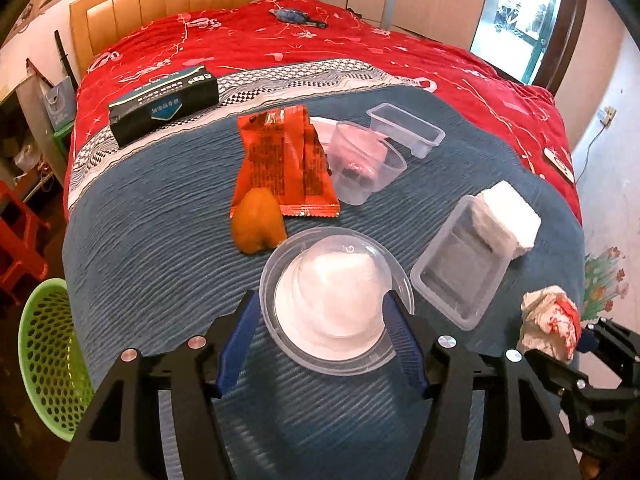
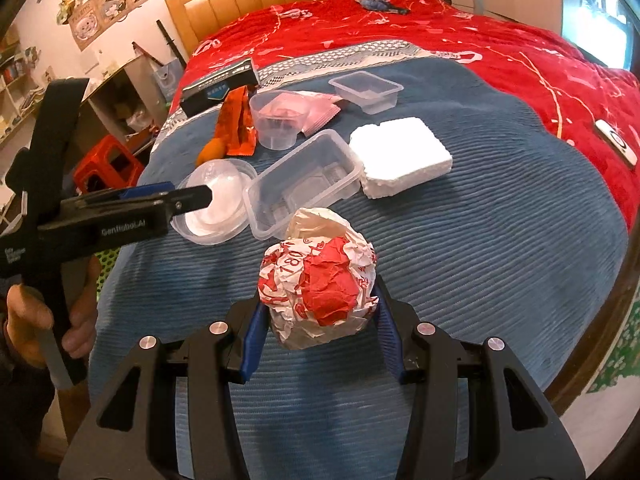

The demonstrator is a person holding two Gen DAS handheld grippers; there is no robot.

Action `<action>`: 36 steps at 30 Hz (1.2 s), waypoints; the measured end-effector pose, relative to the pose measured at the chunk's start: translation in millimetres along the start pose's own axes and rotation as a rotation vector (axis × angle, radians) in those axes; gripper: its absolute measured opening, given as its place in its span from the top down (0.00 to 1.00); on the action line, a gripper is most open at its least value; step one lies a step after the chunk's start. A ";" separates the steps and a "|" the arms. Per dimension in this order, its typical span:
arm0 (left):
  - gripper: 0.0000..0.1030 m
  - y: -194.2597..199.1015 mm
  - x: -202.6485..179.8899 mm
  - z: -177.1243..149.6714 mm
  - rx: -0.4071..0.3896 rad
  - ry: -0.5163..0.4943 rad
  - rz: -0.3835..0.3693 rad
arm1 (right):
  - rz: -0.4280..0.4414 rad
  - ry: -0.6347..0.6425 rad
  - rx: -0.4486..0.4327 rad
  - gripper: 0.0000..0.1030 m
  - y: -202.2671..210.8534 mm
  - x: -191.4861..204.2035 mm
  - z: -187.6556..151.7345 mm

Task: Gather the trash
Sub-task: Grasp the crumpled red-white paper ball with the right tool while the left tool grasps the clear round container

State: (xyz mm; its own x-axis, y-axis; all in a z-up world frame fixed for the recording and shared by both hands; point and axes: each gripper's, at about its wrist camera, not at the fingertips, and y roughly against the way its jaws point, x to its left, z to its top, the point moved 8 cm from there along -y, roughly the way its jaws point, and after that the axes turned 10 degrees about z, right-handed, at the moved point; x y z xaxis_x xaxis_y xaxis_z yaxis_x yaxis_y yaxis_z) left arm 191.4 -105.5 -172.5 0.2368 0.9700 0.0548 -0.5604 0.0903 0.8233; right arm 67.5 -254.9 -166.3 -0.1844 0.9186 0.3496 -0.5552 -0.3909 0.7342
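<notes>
While its blue pads press both sides of a crumpled red-and-white paper wrapper (image 2: 320, 276), the right gripper (image 2: 320, 316) holds the ball half-closed over a blue bedspread (image 2: 480, 240). Just beyond the wrapper lies a clear rectangular tub (image 2: 304, 180), with a white foam block (image 2: 400, 156) touching its far end. To the left, the left gripper (image 1: 324, 320), gripped by a person's hand (image 2: 48, 320), straddles a round clear lid (image 1: 336, 300), jaws partly open; whether the pads press its rim cannot be told. Past the lid sit an orange fruit peel (image 1: 258, 224), an orange snack packet (image 1: 284, 160), a clear cup (image 1: 360, 164), a second small tub (image 1: 404, 128) and a dark box (image 1: 164, 100). Left of the bed's edge stands a green mesh basket (image 1: 44, 360).
</notes>
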 end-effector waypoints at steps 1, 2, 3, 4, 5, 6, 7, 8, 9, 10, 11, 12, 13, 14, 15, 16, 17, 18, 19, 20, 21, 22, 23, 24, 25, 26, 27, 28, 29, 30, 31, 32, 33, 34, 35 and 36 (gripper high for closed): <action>0.38 -0.6 -0.1 0.3 0.002 0.001 -0.004 | 0.003 -0.004 -0.001 0.53 0.2 -0.4 -0.5; 0.35 -1.9 -1.4 0.0 0.006 -0.002 -0.006 | 0.006 -0.009 0.000 0.53 0.1 -1.1 -1.0; 0.34 -3.1 -2.5 -0.1 0.010 -0.006 -0.004 | 0.007 -0.012 0.000 0.53 -0.4 -2.2 -0.9; 0.31 -4.9 -3.2 -0.4 0.014 -0.010 0.003 | 0.009 -0.016 0.001 0.53 -0.7 -3.0 -1.6; 0.31 -6.7 -4.3 -0.1 0.016 -0.014 0.007 | 0.012 -0.022 0.003 0.53 -1.0 -3.7 -2.4; 0.31 -9.0 -5.7 0.3 0.019 -0.020 0.010 | 0.016 -0.027 0.005 0.53 -1.0 -4.2 -3.0; 0.32 -10.7 -7.4 0.2 0.020 -0.024 0.016 | 0.018 -0.029 0.005 0.53 -0.6 -4.3 -4.0; 0.32 -13.1 -8.7 1.1 0.020 -0.030 0.024 | 0.017 -0.030 0.005 0.53 0.0 -4.8 -4.3; 0.32 -13.7 -9.1 1.7 0.017 -0.032 0.026 | 0.016 -0.030 0.004 0.53 0.4 -5.2 -4.2; 0.32 -14.4 -9.6 2.8 0.012 -0.033 0.028 | 0.016 -0.029 0.004 0.53 1.4 -5.4 -4.2; 0.34 -14.4 -10.2 3.8 0.008 -0.032 0.027 | 0.015 -0.029 0.002 0.53 2.2 -5.7 -4.2; 0.36 -14.5 -10.5 4.7 0.005 -0.031 0.027 | 0.013 -0.028 0.000 0.53 3.7 -6.1 -4.0; 0.39 -13.7 -10.4 5.7 0.001 -0.027 0.022 | 0.012 -0.029 -0.001 0.53 4.4 -6.5 -4.2; 0.41 -12.5 -9.7 6.4 0.000 -0.022 0.017 | 0.013 -0.031 -0.002 0.53 5.1 -6.5 -4.0; 0.42 -10.7 -9.1 7.0 -0.003 -0.014 0.009 | 0.014 -0.032 -0.004 0.53 5.9 -6.1 -3.5; 0.43 -6.7 -7.7 7.8 -0.011 -0.002 -0.004 | 0.015 -0.030 -0.007 0.53 7.4 -5.1 -3.4; 0.44 -4.4 -6.1 8.5 -0.015 0.005 -0.011 | 0.015 -0.026 -0.009 0.53 8.9 -3.5 -3.3; 0.44 -0.5 -4.7 8.8 -0.021 0.017 -0.023 | 0.014 -0.020 -0.012 0.53 10.4 -1.8 -3.2; 0.45 3.1 -3.5 9.2 -0.026 0.027 -0.032 | 0.014 -0.017 -0.015 0.53 11.4 -1.2 -2.6; 0.46 6.1 -2.8 9.4 -0.031 0.034 -0.039 | 0.016 -0.014 -0.019 0.53 12.8 0.5 -2.4; 0.46 9.3 -1.9 9.4 -0.035 0.042 -0.047 | 0.018 -0.012 -0.022 0.53 14.2 2.0 -2.1; 0.47 13.6 -0.6 9.4 -0.039 0.054 -0.059 | 0.019 -0.011 -0.024 0.53 15.1 3.0 -1.6; 0.61 18.1 0.6 9.3 -0.044 0.065 -0.074 | 0.022 -0.009 -0.026 0.53 16.0 4.3 -1.0; 0.61 21.8 1.5 9.2 -0.047 0.071 -0.083 | 0.024 -0.006 -0.027 0.53 16.9 5.9 -0.5; 0.62 25.2 3.4 8.5 -0.045 0.080 -0.093 | 0.024 -0.001 -0.030 0.53 18.0 7.4 -0.2; 0.64 27.8 5.4 7.9 -0.046 0.087 -0.100 | 0.024 0.003 -0.032 0.53 18.6 8.5 0.1; 0.65 30.1 6.4 7.0 -0.047 0.089 -0.111 | 0.025 0.006 -0.032 0.53 19.1 9.8 0.1; 0.72 32.6 8.1 6.1 -0.050 0.091 -0.118 | 0.025 0.006 -0.033 0.53 19.1 11.3 0.3; 0.81 33.1 9.4 4.7 -0.047 0.089 -0.120 | 0.026 0.006 -0.034 0.53 19.2 11.9 0.2; 0.82 33.1 10.7 3.7 -0.043 0.091 -0.122 | 0.027 0.007 -0.034 0.53 18.9 12.5 -0.1; 0.82 32.8 13.1 2.7 -0.044 0.099 -0.120 | 0.029 0.005 -0.033 0.53 18.4 13.1 -0.6; 0.82 32.4 14.5 1.7 -0.043 0.100 -0.120 | 0.032 0.004 -0.032 0.53 18.2 13.7 -0.9; 0.82 31.8 15.0 0.8 -0.040 0.102 -0.127 | 0.033 0.005 -0.032 0.53 18.5 14.3 -1.2; 0.82 31.8 14.5 0.0 -0.036 0.104 -0.138 | 0.033 0.007 -0.032 0.53 18.3 15.2 -1.5; 0.81 31.4 13.6 -0.5 -0.030 0.104 -0.143 | 0.033 0.009 -0.032 0.53 18.4 15.9 -2.0; 0.77 31.1 12.8 -0.7 -0.027 0.102 -0.139 | 0.035 0.007 -0.030 0.53 18.1 15.6 -2.3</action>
State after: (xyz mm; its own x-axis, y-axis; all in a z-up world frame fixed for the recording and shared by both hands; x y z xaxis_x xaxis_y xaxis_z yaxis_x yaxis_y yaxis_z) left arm 176.4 -90.1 -146.6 0.2326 0.9654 -0.1176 -0.5492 0.2302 0.8034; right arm 52.7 -247.5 -149.0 -0.2097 0.9050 0.3702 -0.5727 -0.4205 0.7037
